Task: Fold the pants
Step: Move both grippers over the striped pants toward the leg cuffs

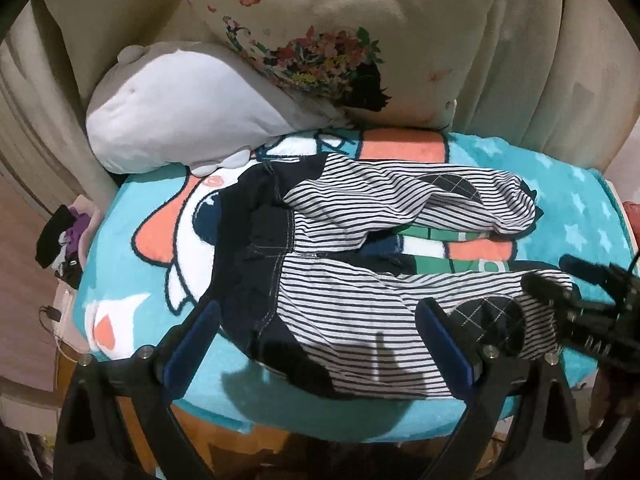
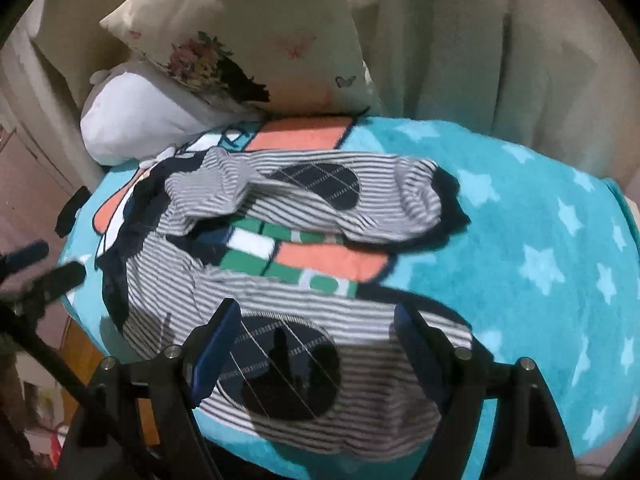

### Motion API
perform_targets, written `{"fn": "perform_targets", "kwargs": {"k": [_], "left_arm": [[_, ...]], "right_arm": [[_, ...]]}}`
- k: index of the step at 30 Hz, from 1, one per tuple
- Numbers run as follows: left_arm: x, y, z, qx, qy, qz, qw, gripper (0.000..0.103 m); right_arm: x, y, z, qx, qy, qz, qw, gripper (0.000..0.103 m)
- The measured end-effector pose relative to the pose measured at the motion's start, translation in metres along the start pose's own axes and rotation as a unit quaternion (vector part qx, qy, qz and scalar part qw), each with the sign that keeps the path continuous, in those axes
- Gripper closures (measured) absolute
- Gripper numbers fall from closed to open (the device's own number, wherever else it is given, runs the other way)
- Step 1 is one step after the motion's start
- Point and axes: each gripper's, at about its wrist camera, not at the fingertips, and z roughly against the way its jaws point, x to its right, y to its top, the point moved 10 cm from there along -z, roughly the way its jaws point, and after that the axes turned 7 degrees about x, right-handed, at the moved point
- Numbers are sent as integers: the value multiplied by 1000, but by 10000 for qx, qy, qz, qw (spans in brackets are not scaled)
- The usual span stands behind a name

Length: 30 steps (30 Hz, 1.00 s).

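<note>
Small striped pants [image 1: 352,280] with a dark waistband and dark diamond-stitched knee patches lie spread on a turquoise cartoon blanket [image 1: 580,208], legs apart and pointing right. My left gripper [image 1: 320,312] is open, hovering over the near leg close to the waistband. My right gripper [image 2: 316,316] is open above the near leg's knee patch [image 2: 288,376]; it also shows in the left wrist view [image 1: 560,280] at the near leg's cuff. The pants [image 2: 256,208] and far leg lie free. Neither gripper holds cloth.
A white plush toy [image 1: 180,120] and a floral cushion [image 1: 320,28] lean at the back of the blanket. Cream drapes [image 2: 500,60] hang behind. A wooden edge [image 1: 208,440] shows below the blanket. Small dark items [image 1: 60,240] sit at the left.
</note>
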Motion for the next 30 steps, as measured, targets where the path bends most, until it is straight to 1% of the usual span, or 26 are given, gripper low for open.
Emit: {"fn": "perform_targets", "kwargs": {"k": [2, 5, 8, 11, 13, 17, 22, 30], "left_arm": [[-7, 3, -7, -4, -84, 41, 10000, 5], [-19, 10, -20, -32, -219, 161, 9996, 5], [-30, 17, -26, -11, -378, 211, 9991, 5], [-43, 27, -31, 106, -484, 213, 9985, 5], [-50, 30, -35, 120, -542, 265, 9981, 5], [-61, 33, -48, 19, -739, 359, 9966, 5], [-67, 35, -62, -55, -885, 293, 9956, 5], [-71, 33, -88, -314, -988, 229, 9943, 5]], "right_arm": [[-2, 9, -2, 18, -88, -39, 10000, 20], [-1, 21, -1, 12, -356, -153, 9992, 20], [-4, 26, -3, -72, -486, -264, 9984, 20], [-10, 29, -6, -111, -664, -357, 9971, 20], [-15, 30, -10, -142, -698, -423, 9966, 20], [-31, 37, -14, -113, -797, -419, 9959, 20], [-42, 42, -16, -70, -975, -286, 9948, 20], [-25, 39, -24, -152, -1316, -578, 9895, 20]]}}
